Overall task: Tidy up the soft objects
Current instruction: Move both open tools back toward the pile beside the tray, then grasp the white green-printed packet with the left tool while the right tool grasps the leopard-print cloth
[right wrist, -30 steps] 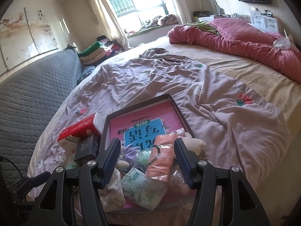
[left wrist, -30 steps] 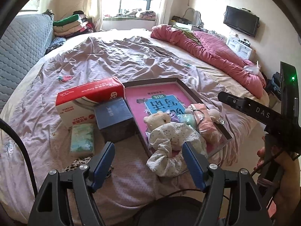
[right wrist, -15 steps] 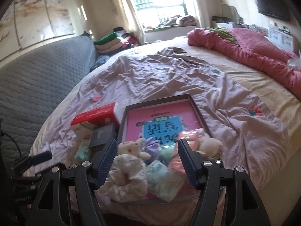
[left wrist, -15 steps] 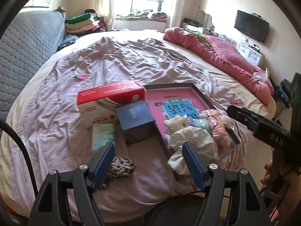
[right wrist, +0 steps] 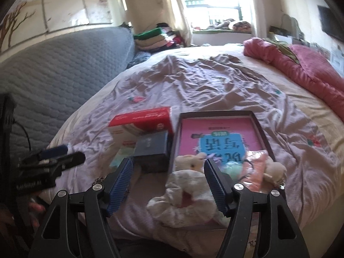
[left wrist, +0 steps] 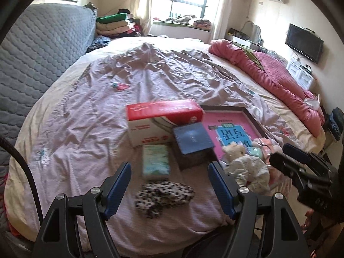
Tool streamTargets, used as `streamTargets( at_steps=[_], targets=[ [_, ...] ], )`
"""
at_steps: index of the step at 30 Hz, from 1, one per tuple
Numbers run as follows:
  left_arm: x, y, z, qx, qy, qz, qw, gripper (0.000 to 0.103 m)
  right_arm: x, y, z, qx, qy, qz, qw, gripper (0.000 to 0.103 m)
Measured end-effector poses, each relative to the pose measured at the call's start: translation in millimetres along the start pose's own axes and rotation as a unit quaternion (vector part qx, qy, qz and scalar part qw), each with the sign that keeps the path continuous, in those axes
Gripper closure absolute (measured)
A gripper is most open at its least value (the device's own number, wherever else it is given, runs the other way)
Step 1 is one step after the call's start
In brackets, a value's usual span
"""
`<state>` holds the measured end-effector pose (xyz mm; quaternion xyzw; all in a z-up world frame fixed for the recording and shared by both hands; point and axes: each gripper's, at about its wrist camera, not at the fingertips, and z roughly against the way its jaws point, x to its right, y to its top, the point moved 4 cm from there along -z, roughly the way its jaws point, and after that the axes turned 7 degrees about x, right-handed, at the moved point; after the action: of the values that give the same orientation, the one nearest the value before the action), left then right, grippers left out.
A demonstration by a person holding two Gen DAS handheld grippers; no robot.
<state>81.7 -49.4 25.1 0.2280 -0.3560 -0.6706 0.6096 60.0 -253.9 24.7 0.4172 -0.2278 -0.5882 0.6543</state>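
My left gripper (left wrist: 168, 165) hangs open over the purple bedsheet. A leopard-print soft piece (left wrist: 164, 195) and a green tissue pack (left wrist: 155, 161) lie below its jaws, untouched. To the right, a dark-rimmed tray (left wrist: 253, 118) holds a pink book, a cream plush (left wrist: 233, 150) and a floral scrunchie (left wrist: 251, 169). My right gripper (right wrist: 168, 162) is opening, with nothing pressed between its pads. It hovers above the floral scrunchie (right wrist: 185, 197) at the near edge of the tray (right wrist: 215, 113). A peach soft item (right wrist: 255, 167) lies in the tray, right of its fingers.
A red-and-white tissue box (left wrist: 163, 120) and a dark blue box (left wrist: 192, 138) stand left of the tray. A pink quilt (left wrist: 279, 81) is heaped along the bed's right side, and a grey padded headboard (left wrist: 32, 64) is on the left. The bed's near edge is just below both grippers.
My left gripper has swung left, from over the floral scrunchie to over the leopard piece and tissue pack. My right gripper pulled back and leftward from the tray; its jaws widened.
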Motion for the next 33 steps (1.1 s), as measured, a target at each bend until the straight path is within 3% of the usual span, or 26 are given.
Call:
streamTargets(
  at_steps=[7,21,33],
  targets=[
    [-32.3,1.9,-0.9,-0.002,0.018,0.023,0.9996,0.03,-34.5,-6.6,-11.8,-0.012,0.028,0.026,0.999,0.029],
    [-67.9,-12.2,-21.7,-0.03,0.018,0.068,0.9971,0.03,-96.4,-42.1,-48.0,-0.065,0.085,0.082,0.991,0.029],
    [-75.2,-25.2,-44.8,-0.056,0.011,0.08,0.9952,0.03,-109.6,-67.9,-85.6,-0.102,0.106,0.1,0.984,0.029]
  ],
)
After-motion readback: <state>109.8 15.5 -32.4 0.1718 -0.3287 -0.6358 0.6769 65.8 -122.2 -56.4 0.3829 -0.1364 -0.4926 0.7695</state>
